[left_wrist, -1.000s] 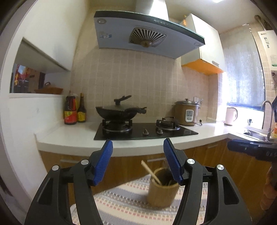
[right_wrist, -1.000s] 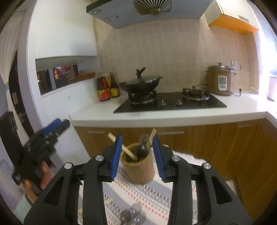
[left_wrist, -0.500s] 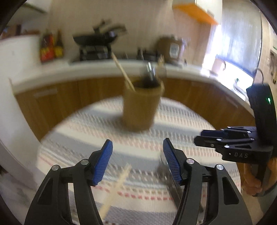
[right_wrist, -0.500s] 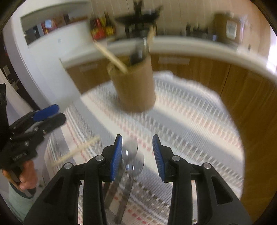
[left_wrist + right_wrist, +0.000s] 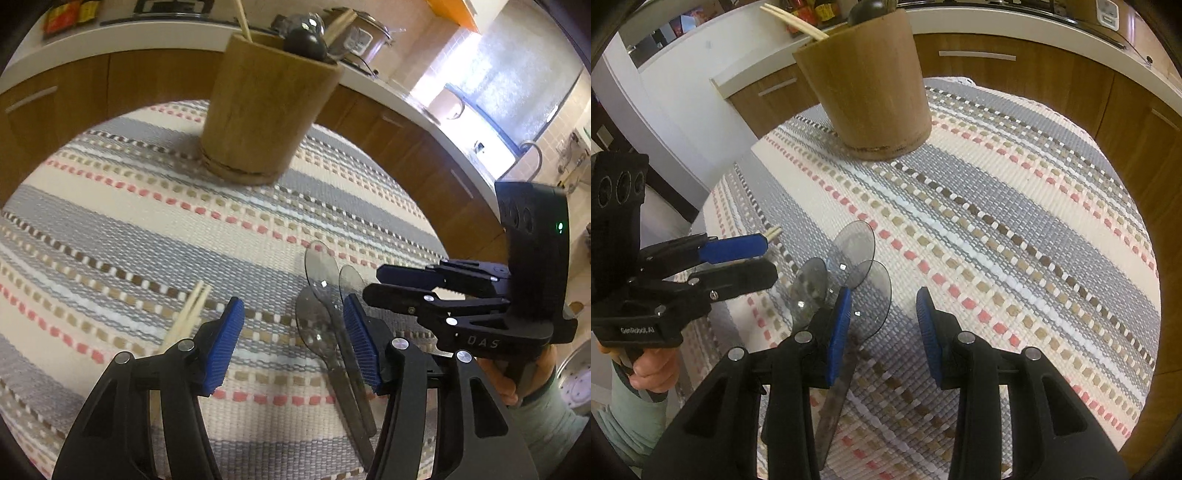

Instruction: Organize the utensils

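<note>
Three metal spoons (image 5: 321,295) lie side by side on a striped cloth (image 5: 129,206); they also show in the right wrist view (image 5: 849,266). A pair of wooden chopsticks (image 5: 188,314) lies left of them. A wooden utensil holder (image 5: 262,107) stands at the far side with chopsticks and a dark ladle in it; it also shows in the right wrist view (image 5: 868,85). My left gripper (image 5: 291,343) is open, low over the cloth between chopsticks and spoons. My right gripper (image 5: 882,325) is open just right of the spoon bowls.
The cloth covers a round table (image 5: 1034,229). Wooden kitchen cabinets (image 5: 55,92) under a white counter (image 5: 1034,26) run behind it. A sink tap (image 5: 532,151) and bright window are at the right. A white wall corner (image 5: 665,110) stands at the left.
Both grippers have tilted down from facing the kitchen wall and dropped close over the cloth, near the spoons and chopsticks. Both stayed open.
</note>
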Motion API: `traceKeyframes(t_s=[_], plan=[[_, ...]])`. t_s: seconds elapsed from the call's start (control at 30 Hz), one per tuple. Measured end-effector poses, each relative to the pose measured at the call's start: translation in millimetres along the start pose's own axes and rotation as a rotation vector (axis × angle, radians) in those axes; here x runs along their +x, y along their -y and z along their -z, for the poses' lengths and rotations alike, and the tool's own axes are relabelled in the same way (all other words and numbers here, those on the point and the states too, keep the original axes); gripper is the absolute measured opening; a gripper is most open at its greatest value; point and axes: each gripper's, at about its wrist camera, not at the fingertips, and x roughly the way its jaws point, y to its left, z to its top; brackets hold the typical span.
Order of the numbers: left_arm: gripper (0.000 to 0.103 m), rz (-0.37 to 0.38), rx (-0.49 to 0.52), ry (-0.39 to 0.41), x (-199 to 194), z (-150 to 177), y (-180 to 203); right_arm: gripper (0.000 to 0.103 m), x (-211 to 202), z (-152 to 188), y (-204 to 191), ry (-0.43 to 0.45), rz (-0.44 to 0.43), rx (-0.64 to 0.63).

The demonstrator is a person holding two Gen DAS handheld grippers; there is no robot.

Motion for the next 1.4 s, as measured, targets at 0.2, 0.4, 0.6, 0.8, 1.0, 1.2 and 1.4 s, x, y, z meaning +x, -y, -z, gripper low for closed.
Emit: traceKeyframes(t_s=[0.2,0.4,0.6,0.8,1.0,1.2,1.4], plan=[[0.042,-0.019,-0.01,-0.024,21.5,-0.4,7.4,0.033,10.3,-2.8,3.3,-0.007,0.004,-0.003],[0.036,-0.03,0.005,-0.044,39.0,-3.6,12.0,0.033,18.3,-5.1,0.1,-0.003,0.009,-0.027],[0.035,-0.035,0.008,-0.046,50.7,-6.4,17.9,0.033,20.4,-5.5,-7.0,0.003,0.031,-0.066],[0.031,-0.083,0.032,-0.034,61.3,-7.9,26.0,0.011,23.8,-4.9,-13.5,-0.001,0.059,-0.109],[0.005,-0.112,0.038,-0.028,63.1,-4.2,25.8,0.005,18.3,-1.1,-14.5,0.018,0.082,-0.129],[0.0,-0.073,0.039,-0.019,59.2,-1.9,20.2,0.004,10.2,3.3,-11.5,0.02,0.121,-0.134],[0.0,-0.089,0.041,-0.002,44.9,-0.9,6.8,0.004,4.8,5.0,-3.0,0.009,0.171,-0.123]])
